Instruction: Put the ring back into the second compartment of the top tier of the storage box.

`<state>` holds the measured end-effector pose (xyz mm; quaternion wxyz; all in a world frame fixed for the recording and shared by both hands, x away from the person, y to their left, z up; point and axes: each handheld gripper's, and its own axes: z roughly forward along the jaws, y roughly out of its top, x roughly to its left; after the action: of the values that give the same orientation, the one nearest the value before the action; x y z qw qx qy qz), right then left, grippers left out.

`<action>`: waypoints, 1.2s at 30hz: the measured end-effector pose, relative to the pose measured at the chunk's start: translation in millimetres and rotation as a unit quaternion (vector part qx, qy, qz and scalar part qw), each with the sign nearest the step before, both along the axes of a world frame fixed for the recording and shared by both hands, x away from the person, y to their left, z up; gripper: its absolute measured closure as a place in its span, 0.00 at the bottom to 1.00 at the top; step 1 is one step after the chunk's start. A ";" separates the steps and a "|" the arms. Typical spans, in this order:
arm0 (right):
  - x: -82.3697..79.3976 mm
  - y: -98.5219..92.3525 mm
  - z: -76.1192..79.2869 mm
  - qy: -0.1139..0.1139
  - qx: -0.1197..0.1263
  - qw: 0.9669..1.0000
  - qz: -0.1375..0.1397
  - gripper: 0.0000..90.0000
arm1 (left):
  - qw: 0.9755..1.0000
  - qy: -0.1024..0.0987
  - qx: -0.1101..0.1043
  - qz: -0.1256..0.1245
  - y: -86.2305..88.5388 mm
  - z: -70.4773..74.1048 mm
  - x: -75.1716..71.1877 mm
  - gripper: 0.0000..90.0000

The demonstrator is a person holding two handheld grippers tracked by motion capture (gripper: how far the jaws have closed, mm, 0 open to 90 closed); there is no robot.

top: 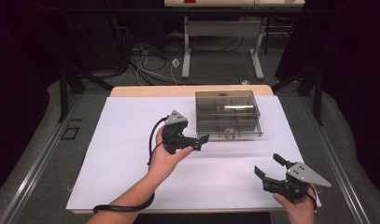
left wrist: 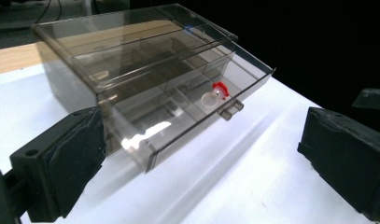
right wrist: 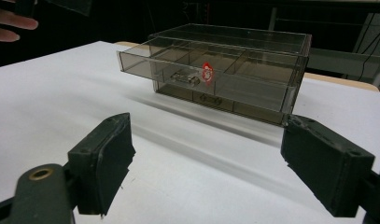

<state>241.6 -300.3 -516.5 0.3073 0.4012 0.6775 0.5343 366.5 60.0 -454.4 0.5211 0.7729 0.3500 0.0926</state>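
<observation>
Overhead, the left gripper (top: 197,142) hangs just off the near left corner of a smoky clear drawer box (top: 228,114) on the white sheet (top: 127,154), jaws spread, nothing held. Right gripper (top: 268,167) sits well apart at the near right, jaws spread, empty.

Left gripper view: the box (left wrist: 145,88) lies ahead between the wide jaws, drawer pulled out, a small red-and-white piece (left wrist: 215,93) inside it.

Right gripper view: box (right wrist: 225,70) far ahead, drawer out, jaws released.
</observation>
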 end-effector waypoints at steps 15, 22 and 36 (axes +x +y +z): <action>0.8 1.4 -0.5 0.002 -0.002 1.000 -0.001 0.18 | 0.999 -0.029 -0.021 0.015 58.8 0.1 -27.1 0.00; 0.8 1.2 -0.8 0.001 0.001 1.000 0.000 0.17 | 0.998 -0.038 -0.029 0.038 84.4 -8.4 -44.5 0.00; 1.3 3.2 -1.9 0.006 -0.001 1.000 0.005 0.17 | 0.995 -0.038 -0.045 0.079 122.8 -32.8 -71.8 0.00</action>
<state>243.0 -297.1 -518.4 0.3011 0.4006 0.6821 0.5325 294.7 182.8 -487.2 0.5597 0.7143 0.3938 0.1466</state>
